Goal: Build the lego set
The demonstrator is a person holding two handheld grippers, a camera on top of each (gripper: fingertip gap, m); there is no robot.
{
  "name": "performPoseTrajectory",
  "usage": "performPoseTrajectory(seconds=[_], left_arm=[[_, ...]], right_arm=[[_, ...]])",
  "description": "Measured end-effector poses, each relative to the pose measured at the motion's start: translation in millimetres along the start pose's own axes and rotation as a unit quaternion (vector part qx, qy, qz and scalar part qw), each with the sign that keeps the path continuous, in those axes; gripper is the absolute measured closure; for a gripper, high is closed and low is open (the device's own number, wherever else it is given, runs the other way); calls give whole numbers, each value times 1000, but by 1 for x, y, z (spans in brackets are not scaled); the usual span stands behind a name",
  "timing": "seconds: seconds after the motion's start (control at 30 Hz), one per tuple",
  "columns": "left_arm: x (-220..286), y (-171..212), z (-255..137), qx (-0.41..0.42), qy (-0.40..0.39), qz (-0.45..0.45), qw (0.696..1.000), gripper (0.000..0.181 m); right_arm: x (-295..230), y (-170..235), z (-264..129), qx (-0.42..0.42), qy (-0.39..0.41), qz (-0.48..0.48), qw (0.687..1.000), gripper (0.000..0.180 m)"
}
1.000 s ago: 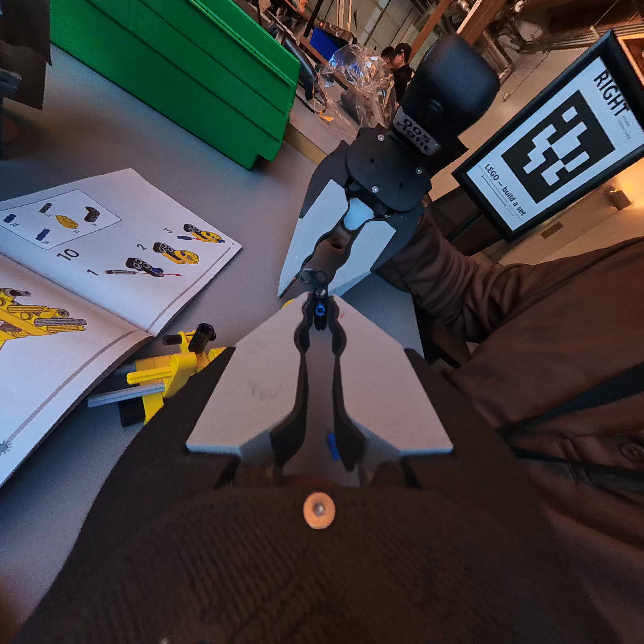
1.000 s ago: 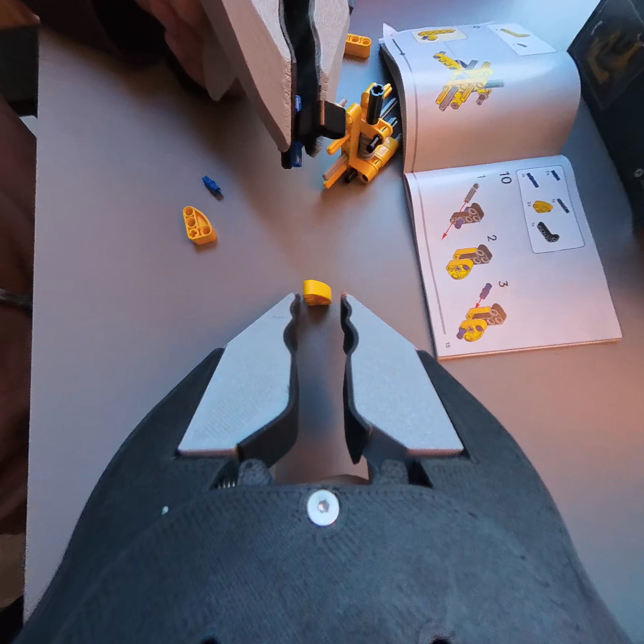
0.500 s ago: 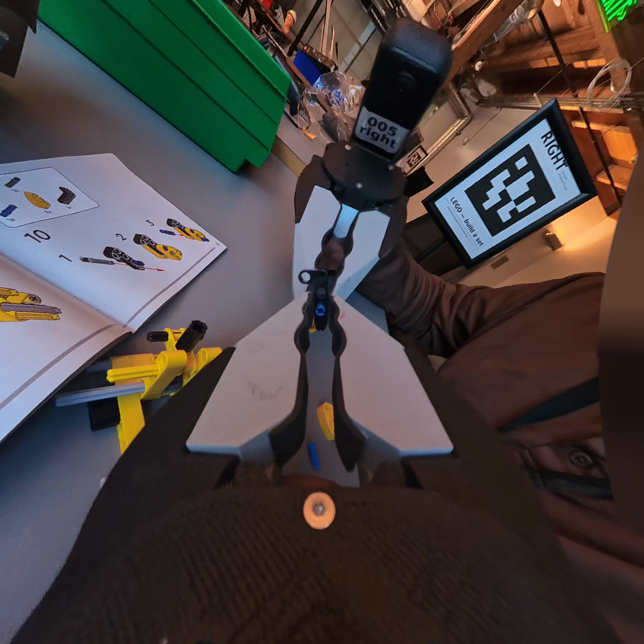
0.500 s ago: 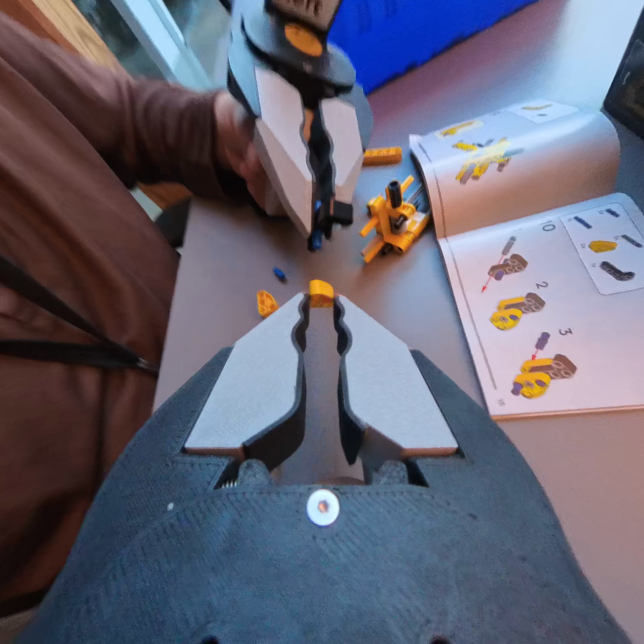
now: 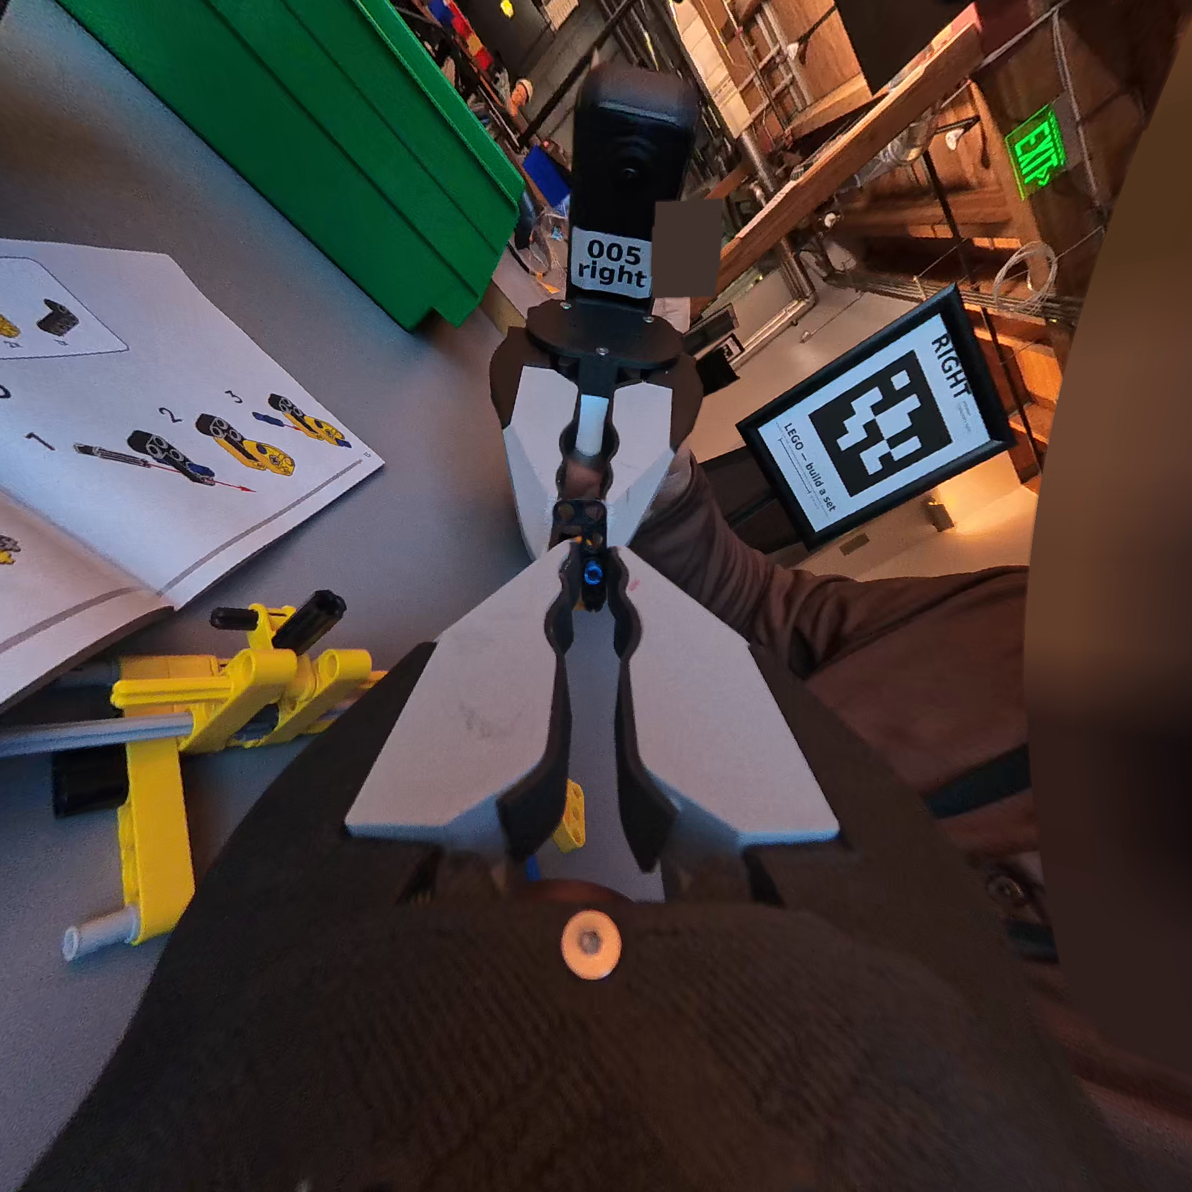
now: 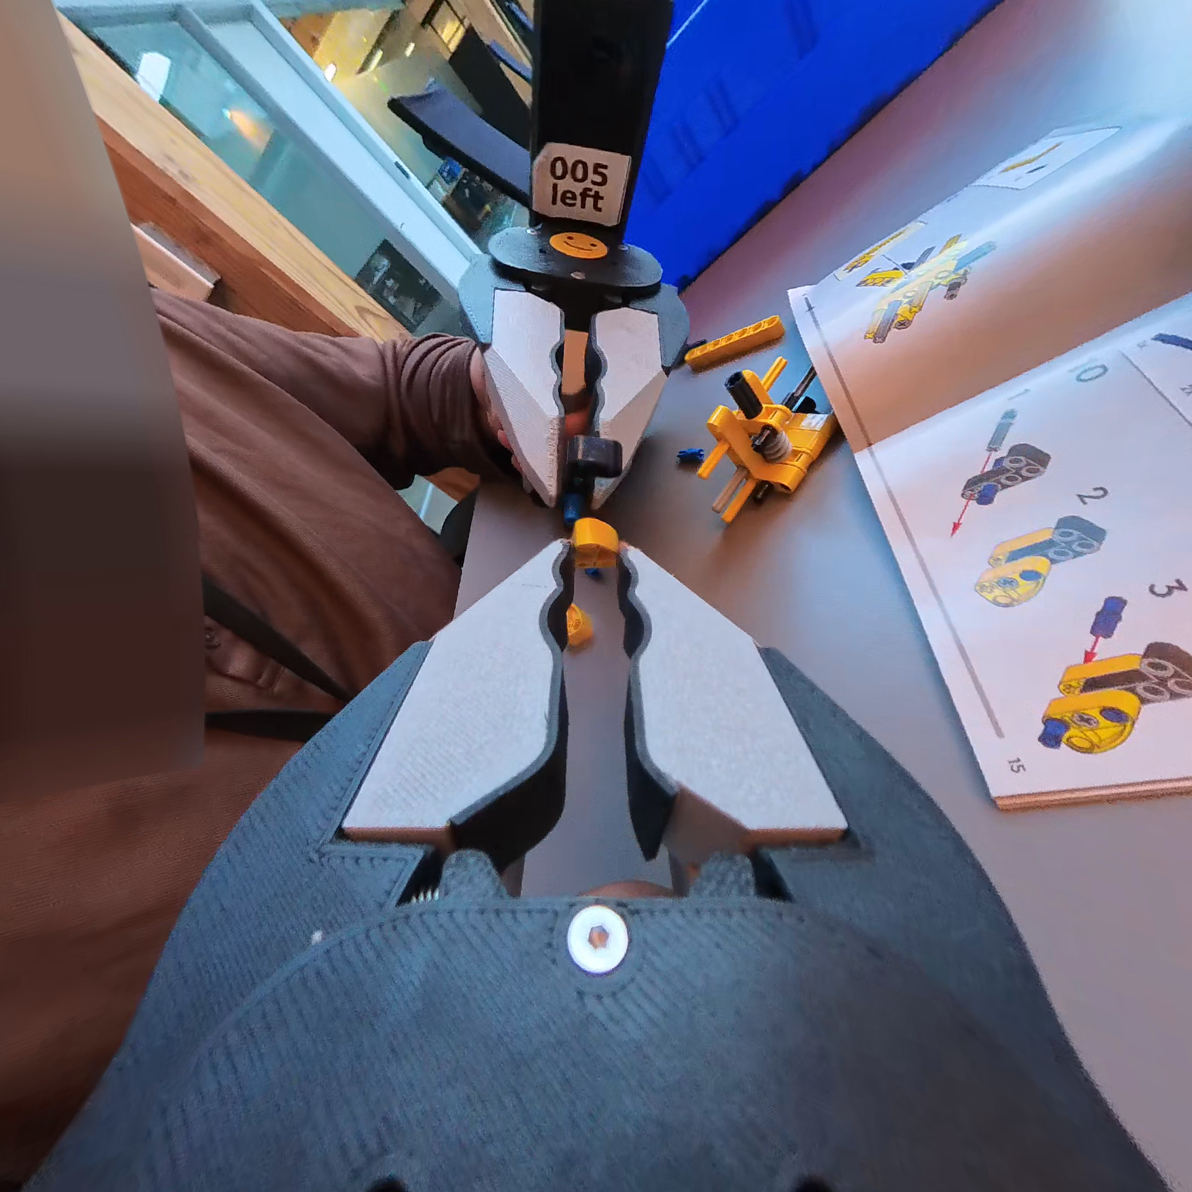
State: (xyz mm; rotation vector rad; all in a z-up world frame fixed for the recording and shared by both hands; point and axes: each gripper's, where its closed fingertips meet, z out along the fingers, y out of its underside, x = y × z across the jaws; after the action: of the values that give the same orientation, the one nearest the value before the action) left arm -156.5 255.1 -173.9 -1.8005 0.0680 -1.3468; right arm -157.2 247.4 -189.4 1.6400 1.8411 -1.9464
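My left gripper (image 5: 590, 562) is shut on a black angled lego piece (image 5: 580, 514) with a blue pin (image 5: 592, 574) through it. My right gripper (image 6: 593, 549) is shut on a small yellow rounded lego piece (image 6: 593, 538). Both are held above the grey table, tip to tip. In the right wrist view the left gripper (image 6: 574, 498) faces me with the black piece (image 6: 593, 455), and its blue pin (image 6: 571, 509) meets the yellow piece. The right gripper (image 5: 580, 524) shows straight ahead in the left wrist view.
A yellow half-built lego assembly (image 6: 767, 445) (image 5: 238, 684) lies beside the open instruction booklet (image 6: 1032, 516) (image 5: 193, 419). On the table lie a loose yellow piece (image 6: 578, 624), a blue pin (image 6: 690, 455) and a yellow beam (image 6: 735, 335). A green bin (image 5: 322, 129), a blue bin (image 6: 774, 97) and a framed sign (image 5: 877, 419) stand around. Only a small space, under 4 cm, lies between the two pairs of fingers.
My right gripper has risen from the table with the yellow piece and tilted up. Both grippers have closed in until their tips meet.
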Motion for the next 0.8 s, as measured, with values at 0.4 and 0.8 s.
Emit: performPoseTrajectory(seconds=[0.4, 0.8], left_arm=[[-4, -5, -2, 22, -10, -20, 1000, 176], [-6, -5, -1, 31, -22, -18, 999, 176]], right_arm=[[2, -7, -5, 27, -12, 8, 1000, 170], [4, -11, -4, 44, -14, 14, 999, 170]])
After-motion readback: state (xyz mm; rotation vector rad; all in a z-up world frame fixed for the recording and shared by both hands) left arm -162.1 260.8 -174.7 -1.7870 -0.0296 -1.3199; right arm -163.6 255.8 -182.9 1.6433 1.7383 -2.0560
